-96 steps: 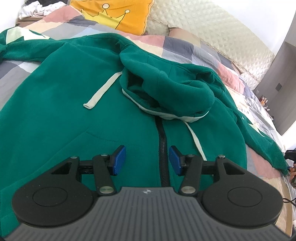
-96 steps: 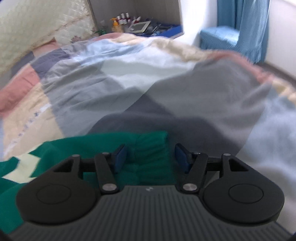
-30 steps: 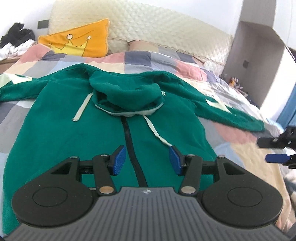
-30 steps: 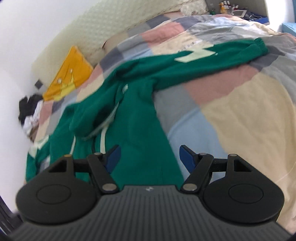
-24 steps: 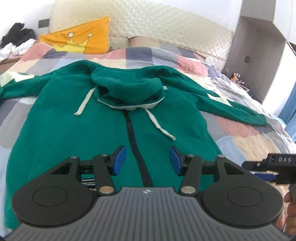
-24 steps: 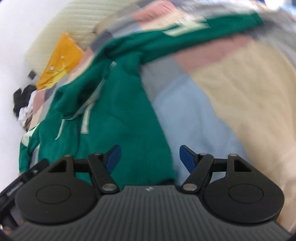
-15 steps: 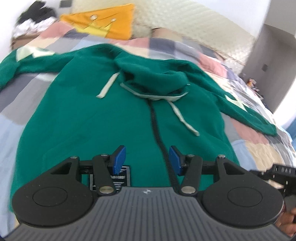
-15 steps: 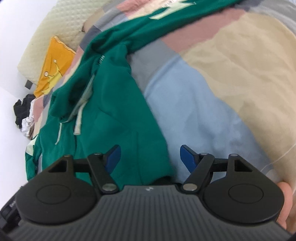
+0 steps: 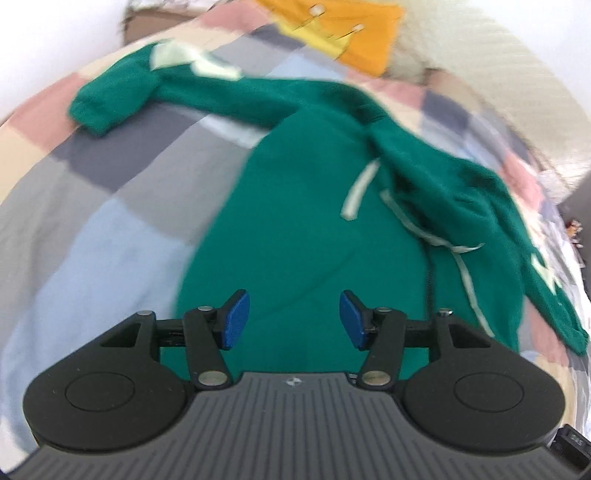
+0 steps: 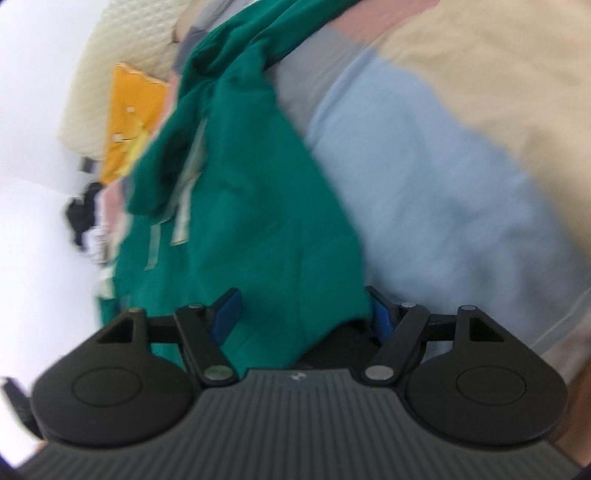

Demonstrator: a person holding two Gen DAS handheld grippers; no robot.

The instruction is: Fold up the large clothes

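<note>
1. Left gripper point(image 9: 293, 319) swung off the zipper line toward the hoodie's left half since a second ago; jaws opening, blue pads apart, only flat green cloth seen past the gap, nothing pinched.
2. Right gripper point(image 10: 303, 312) dropped low to the hoodie's right bottom corner; earlier view looked across the whole garment, now the hem edge fills the gap between the spread jaws.
3. Right-side contact unclear: frame blurred, right pad half hidden behind the green edge, probably cloth between pads but not yet pressed.
4. Meaning for the task: both tools now placed at the near hem, likely set up for a first fold; no fold made yet, garment lying fully spread.
5. Green hoodie point(image 9: 310, 206) lying front up on the patchwork quilt point(image 9: 92, 229), hood crumpled at the far end, pale drawstrings point(image 9: 358, 192) loose on the chest, dark zipper running down the right of centre.
6. Left sleeve point(image 9: 110, 103) stretched out to the far left, cuff bunched; the other sleeve trailing to the right edge.
7. Orange pillow point(image 9: 354, 33) beyond the hood, against the headboard.
</note>
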